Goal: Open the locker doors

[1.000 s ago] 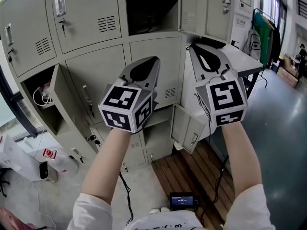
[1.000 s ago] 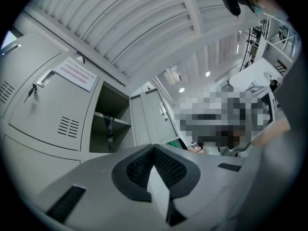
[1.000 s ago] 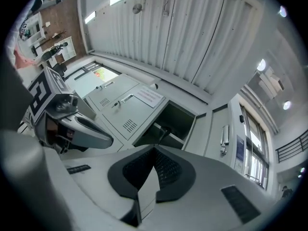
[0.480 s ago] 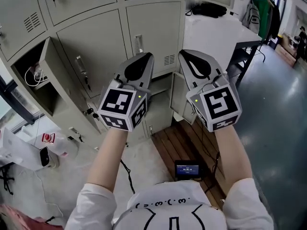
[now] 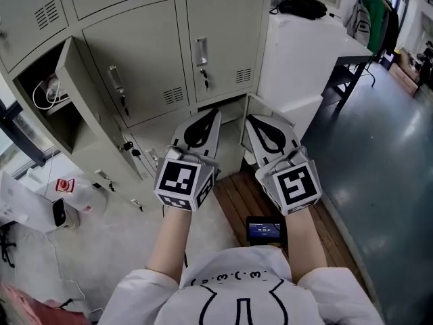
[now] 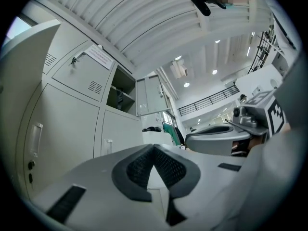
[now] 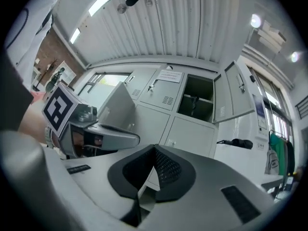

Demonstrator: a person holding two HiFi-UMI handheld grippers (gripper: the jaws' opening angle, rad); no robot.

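Both claws hang low and side by side at about 6 o'clock in the head view, aimed at the foot of the locker bank. This suits the bottom row, which looks like the next part of the job. The left claw is clenched and empty. Its own view shows the ribbed pads meeting at the tip with only the lockers beyond them. The right claw is likewise clenched on nothing. Shut tips are probably being kept as a narrow point, easy to hook behind a pull or a door edge.

The doors are in mixed states. At 9 o'clock an open door swings well out, showing a shelf with a white cable. At 11 o'clock the middle door is shut, with its handle untouched. At 12 o'clock the right-hand door is shut too. A bottom-row door, with keys hanging near its lock, lies just at 10 o'clock of the left claw's tip. Just beyond the right claw's tip a lower door appears to stand ajar, though the claw covers most of it.

At 2 o'clock a white counter butts against the lockers and carries a black bag. That crowds the swing of any door on that side. Wooden boards and a small screen device lie on the floor at 6 o'clock, under the person's arms.
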